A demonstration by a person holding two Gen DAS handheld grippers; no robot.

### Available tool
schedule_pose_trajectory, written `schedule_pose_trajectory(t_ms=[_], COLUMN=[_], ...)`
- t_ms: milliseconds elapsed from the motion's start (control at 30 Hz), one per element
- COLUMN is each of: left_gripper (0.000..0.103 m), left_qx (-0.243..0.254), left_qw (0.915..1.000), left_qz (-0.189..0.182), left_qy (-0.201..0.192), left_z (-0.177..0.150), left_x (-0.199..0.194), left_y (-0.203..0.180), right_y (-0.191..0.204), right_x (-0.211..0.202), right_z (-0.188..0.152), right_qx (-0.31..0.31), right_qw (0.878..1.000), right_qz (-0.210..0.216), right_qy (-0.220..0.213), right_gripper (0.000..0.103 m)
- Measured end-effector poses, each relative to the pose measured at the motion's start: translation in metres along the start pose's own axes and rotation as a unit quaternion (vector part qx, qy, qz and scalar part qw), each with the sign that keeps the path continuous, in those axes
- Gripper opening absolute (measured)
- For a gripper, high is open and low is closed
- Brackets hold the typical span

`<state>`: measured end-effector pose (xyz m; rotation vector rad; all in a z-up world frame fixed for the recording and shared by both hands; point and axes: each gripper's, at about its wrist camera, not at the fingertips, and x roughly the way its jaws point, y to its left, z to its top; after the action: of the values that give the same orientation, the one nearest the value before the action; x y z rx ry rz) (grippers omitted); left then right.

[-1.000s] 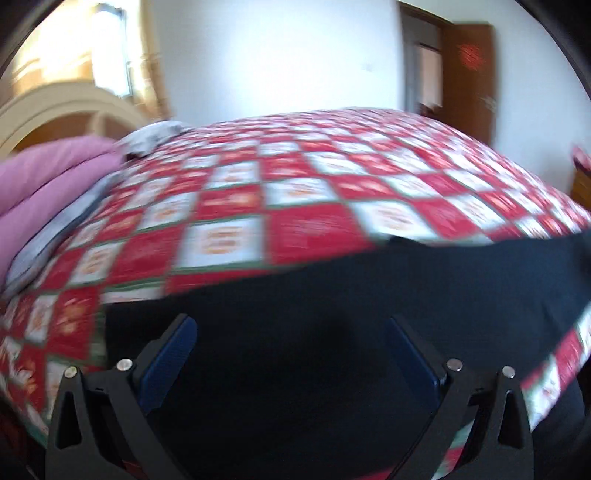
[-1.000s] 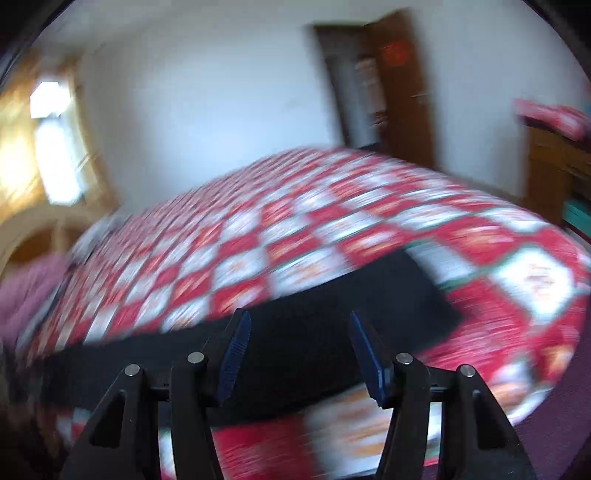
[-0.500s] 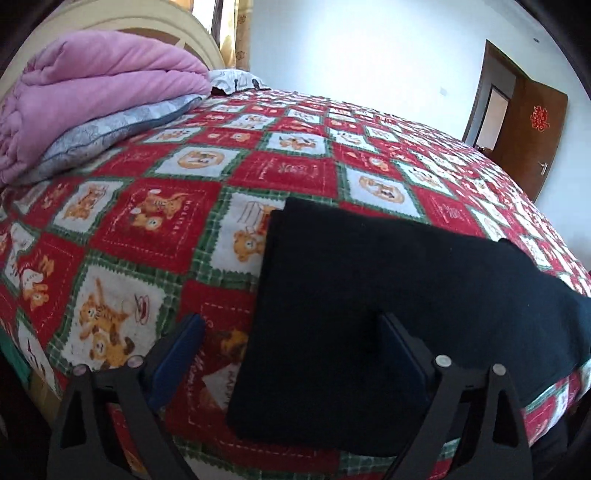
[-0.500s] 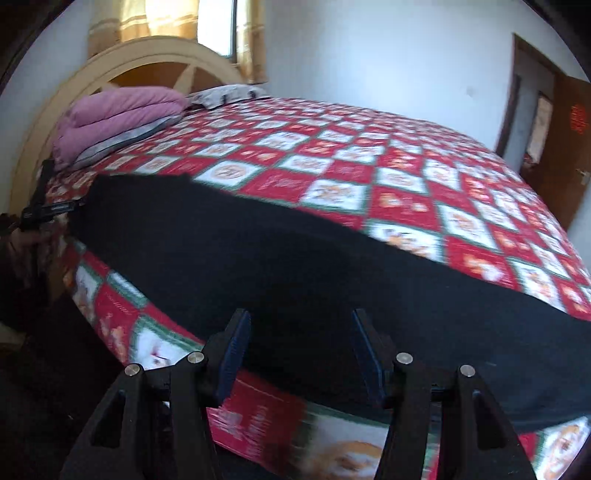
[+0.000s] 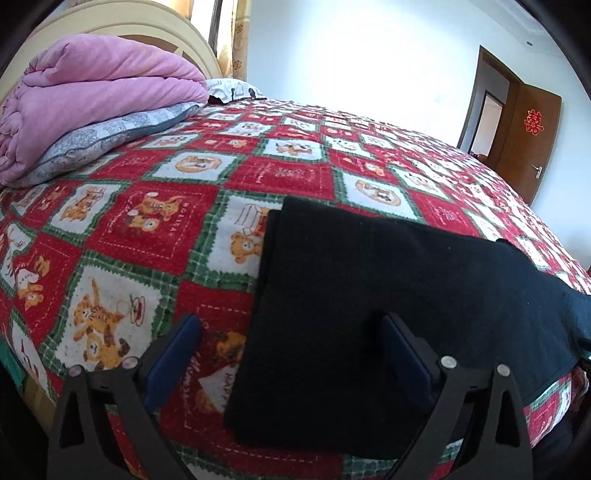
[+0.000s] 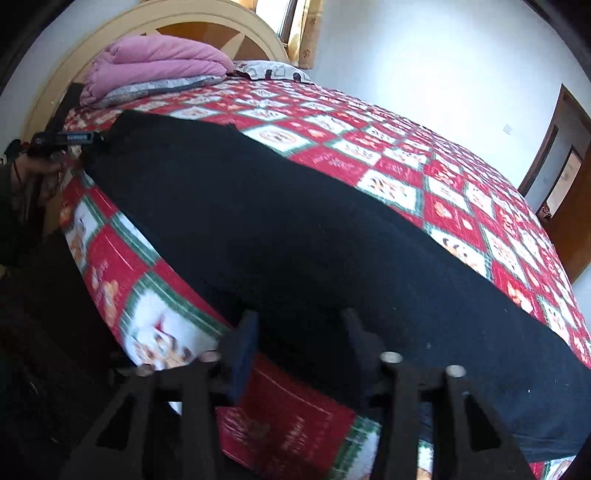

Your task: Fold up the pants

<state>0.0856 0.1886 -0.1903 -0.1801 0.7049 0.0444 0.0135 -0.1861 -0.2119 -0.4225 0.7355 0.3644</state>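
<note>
Black pants (image 5: 388, 291) lie flat along the near edge of the bed, legs folded together. In the left wrist view my left gripper (image 5: 291, 350) is open and empty, low over the pants' left end, one finger over the cover and one over the cloth. In the right wrist view the pants (image 6: 280, 229) stretch from far left to near right. My right gripper (image 6: 299, 332) is open and empty over their near edge. The left gripper (image 6: 70, 138) shows at the pants' far end.
The bed has a red, white and green checked cover (image 5: 155, 221). A folded pink blanket (image 5: 85, 96) on a grey pillow (image 5: 110, 140) lies by the cream headboard (image 6: 207, 22). A brown door (image 5: 528, 136) stands at the right.
Both grippers have swung left and down toward the bed edge. The left one has settled over the pants' left end; the right one has come closer to the pants' near edge.
</note>
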Motion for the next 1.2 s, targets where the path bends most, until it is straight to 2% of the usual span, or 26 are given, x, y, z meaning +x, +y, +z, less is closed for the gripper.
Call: schedule_pose_trajectory(t_ms=[33,100,200,267,367,500,633,1033,1100,1200], left_gripper=[0.103,0.103,0.103,0.103,0.103,0.103,0.103,0.103,0.103,0.103], left_qx=[0.003,0.015,0.013,0.014,0.012,0.014,0.017,0.018,0.021,0.037], left_qw=[1.0,0.9998,0.9998,0.9998,0.9998,0.9997,0.9996,0.9996,0.9994,0.9983], left_qz=[0.0,0.003,0.001,0.001,-0.001,-0.005,-0.013,-0.009,-0.002,0.01], left_qy=[-0.003,-0.015,-0.017,-0.017,-0.018,-0.019,-0.02,-0.021,-0.026,-0.044], left_z=[0.0,-0.001,0.0,0.0,-0.001,-0.002,-0.004,-0.004,-0.002,0.001], left_x=[0.001,0.003,0.003,0.003,0.002,0.001,-0.001,-0.004,-0.008,-0.016], left_y=[-0.001,-0.004,-0.004,-0.004,-0.005,-0.004,-0.001,-0.003,-0.006,-0.014], right_y=[0.001,0.005,0.017,0.023,0.024,0.033,0.037,0.04,0.038,0.02], right_x=[0.001,0.0,-0.004,-0.006,-0.006,-0.002,0.0,0.0,-0.001,-0.01], right_z=[-0.001,0.0,0.001,-0.001,-0.003,-0.009,-0.011,-0.017,-0.017,-0.011], right_qx=[-0.006,-0.018,-0.063,-0.083,-0.088,-0.13,-0.138,-0.137,-0.127,-0.069], right_qw=[1.0,1.0,0.998,0.996,0.996,0.99,0.988,0.987,0.989,0.997], right_qz=[-0.008,-0.006,-0.018,-0.027,-0.03,-0.058,-0.073,-0.077,-0.072,-0.035], right_qy=[0.0,-0.004,-0.008,-0.003,0.004,0.011,0.013,0.02,0.014,0.012], right_gripper=[0.03,0.014,0.005,0.003,0.003,0.003,0.003,0.003,0.003,0.004])
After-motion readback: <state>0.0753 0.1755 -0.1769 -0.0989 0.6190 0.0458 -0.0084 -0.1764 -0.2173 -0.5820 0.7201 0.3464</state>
